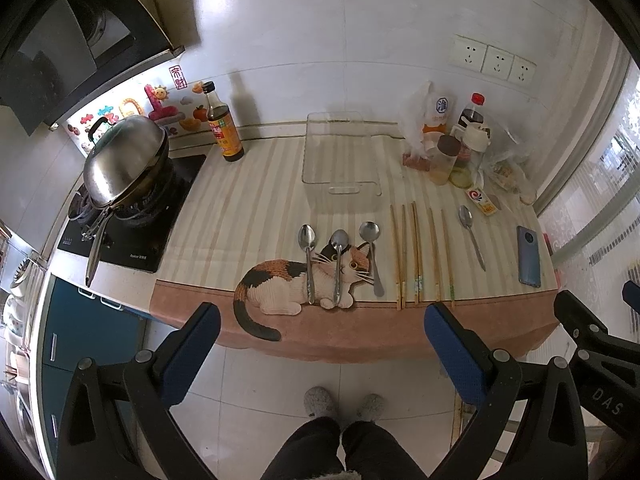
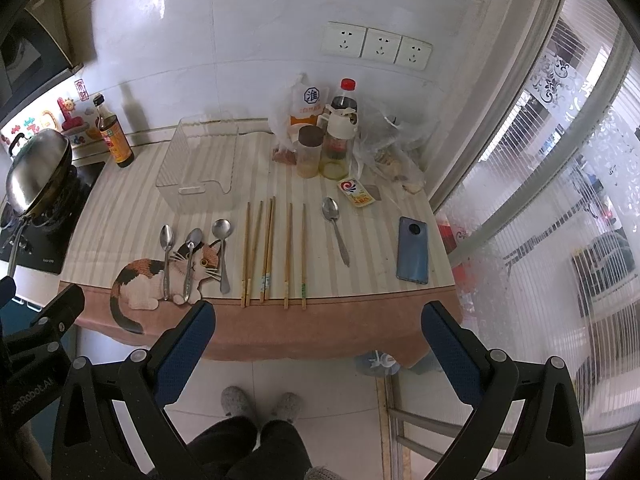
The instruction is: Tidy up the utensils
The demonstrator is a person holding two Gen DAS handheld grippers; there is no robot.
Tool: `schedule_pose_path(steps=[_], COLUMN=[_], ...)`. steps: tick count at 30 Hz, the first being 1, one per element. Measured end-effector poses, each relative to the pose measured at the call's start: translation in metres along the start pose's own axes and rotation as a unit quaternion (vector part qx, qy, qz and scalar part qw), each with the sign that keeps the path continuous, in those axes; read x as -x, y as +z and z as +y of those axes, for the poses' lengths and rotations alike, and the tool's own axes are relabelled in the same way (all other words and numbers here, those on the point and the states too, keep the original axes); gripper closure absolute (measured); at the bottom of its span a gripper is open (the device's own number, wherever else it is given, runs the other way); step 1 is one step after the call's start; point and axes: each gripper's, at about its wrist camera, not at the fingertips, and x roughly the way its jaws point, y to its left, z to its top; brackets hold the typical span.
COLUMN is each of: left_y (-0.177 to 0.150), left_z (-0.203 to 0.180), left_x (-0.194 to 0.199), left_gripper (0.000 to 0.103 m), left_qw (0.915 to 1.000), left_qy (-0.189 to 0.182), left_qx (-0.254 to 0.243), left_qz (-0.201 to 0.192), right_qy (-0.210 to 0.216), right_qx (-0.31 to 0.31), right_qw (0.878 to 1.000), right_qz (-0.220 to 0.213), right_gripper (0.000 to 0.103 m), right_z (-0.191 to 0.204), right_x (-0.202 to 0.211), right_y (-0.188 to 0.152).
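Both tongs [image 1: 322, 322] [image 2: 318, 320] wide apart, "DAS" and "Robot.AI" lettering alongside.

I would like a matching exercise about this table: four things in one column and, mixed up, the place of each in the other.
Things:
1. clear box
2. blue phone
3. dark sauce bottle
4. lone spoon

Places:
A. near the right edge of the table
B. between the chopsticks and the phone
C. beside the wok, at the wall
D. behind the three spoons

Pairs: 1-D, 2-A, 3-C, 4-B
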Motion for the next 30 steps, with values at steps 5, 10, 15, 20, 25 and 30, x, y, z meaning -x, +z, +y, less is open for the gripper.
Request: schedule_pose_path(steps=[5,10,15,20,25,30], left_y=[0.0023,0.0010,0.0023,0.0037,0.0023,0.0086], left_z=[-0.0003,0.0005,0.0007,0.0001,0.0006,0.0005], left_x=[0.0004,0.0003,0.0003,0.0001,0.0001,-0.0020], left_gripper=[0.000,0.000,0.000,0.000,0.000,0.000], left_qw=[1.0000,1.0000,1.0000,1.0000,1.0000,0.9999], left_qy=[0.000,-0.001,0.000,0.000,0.000,-0.004], left_qx=[0.000,0.000,0.001,0.001,0.001,0.004], left_qz=[-0.001,-0.001,-0.001,-0.001,-0.002,-0.011], right_qy=[0.001,0.000,-0.001,0.002,0.001,0.005], right_qx=[0.001,0.001,0.001,0.001,0.001,-0.005], right_qw=[1.000,1.000,1.000,1.000,1.000,1.000], right_qz=[-0.002,-0.002,-0.003,-0.002,-0.003,-0.005], right_gripper=[0.000,0.000,0.000,0.000,0.000,0.000], right_z=[0.0016,0.0016,0.0017,0.0010,0.0009,-0.0019], right_x=[-0.0011,-0.0004,-0.0015,-0.0017,-0.0020,-0.0065], right_y=[0.0029,0.0033,0.0070,0.0063,0.0058,0.0083])
